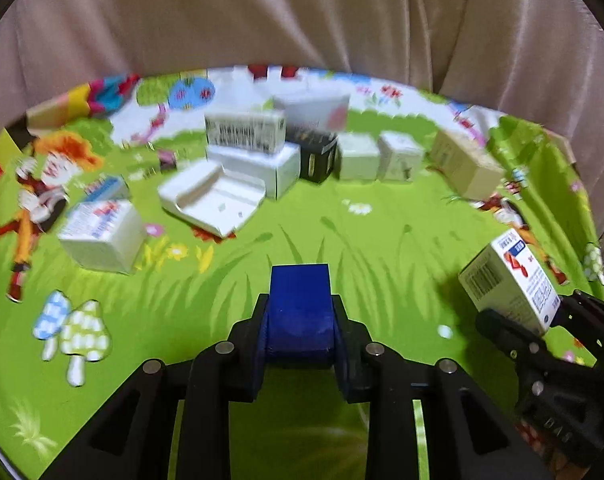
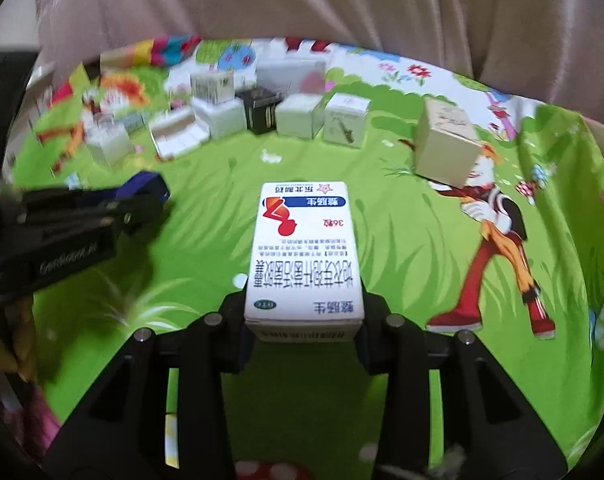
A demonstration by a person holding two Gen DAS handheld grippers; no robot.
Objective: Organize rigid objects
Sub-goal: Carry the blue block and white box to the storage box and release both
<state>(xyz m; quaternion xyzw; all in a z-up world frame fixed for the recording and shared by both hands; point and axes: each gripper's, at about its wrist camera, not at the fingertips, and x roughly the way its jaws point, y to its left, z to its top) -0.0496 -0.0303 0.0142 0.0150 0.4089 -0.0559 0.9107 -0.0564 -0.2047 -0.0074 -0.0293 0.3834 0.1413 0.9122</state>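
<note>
Above the green cartoon tablecloth (image 1: 381, 264), your left gripper (image 1: 300, 320) is clamped on a blue box (image 1: 300, 304); your right gripper (image 2: 303, 320) is clamped on a white medicine box (image 2: 303, 248).

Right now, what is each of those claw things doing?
Left gripper: closed on a blue box.
Right gripper: closed on a white medicine box.

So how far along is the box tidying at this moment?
Partly done, it seems. A row of boxes already stands grouped at the far side of the cloth. In hand: the left claw grips a blue box, and the right claw grips a white medicine box. Left over: a white box on the left and a beige box on the right sit apart from the row.
</note>
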